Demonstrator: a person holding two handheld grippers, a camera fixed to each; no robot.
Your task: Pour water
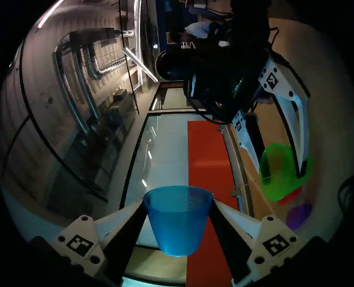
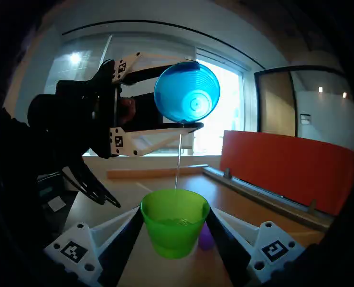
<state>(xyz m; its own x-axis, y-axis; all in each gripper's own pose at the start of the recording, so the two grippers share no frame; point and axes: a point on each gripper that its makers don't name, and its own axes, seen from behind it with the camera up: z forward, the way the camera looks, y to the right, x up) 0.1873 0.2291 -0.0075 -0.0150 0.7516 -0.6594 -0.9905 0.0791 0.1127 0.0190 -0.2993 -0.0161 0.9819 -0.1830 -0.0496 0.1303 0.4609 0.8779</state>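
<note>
Your blue cup (image 2: 187, 92): translucent, tipped on its side | thin water stream (image 2: 178, 160): falling from its rim | your green cup (image 2: 175, 225): upright below, holding water.

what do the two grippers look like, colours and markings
The left gripper and right gripper match: white wedge-shaped jaws with black inner faces, each jaw bearing a square black-and-white marker. Behind the jaws sits a bulky black body trailing black cables.

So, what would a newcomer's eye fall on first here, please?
The tipped blue cup, high in the right gripper view, held by the left gripper, with a thin water stream falling. Below it, the green cup in the right gripper catches the water. A red panel stands at right.
</note>
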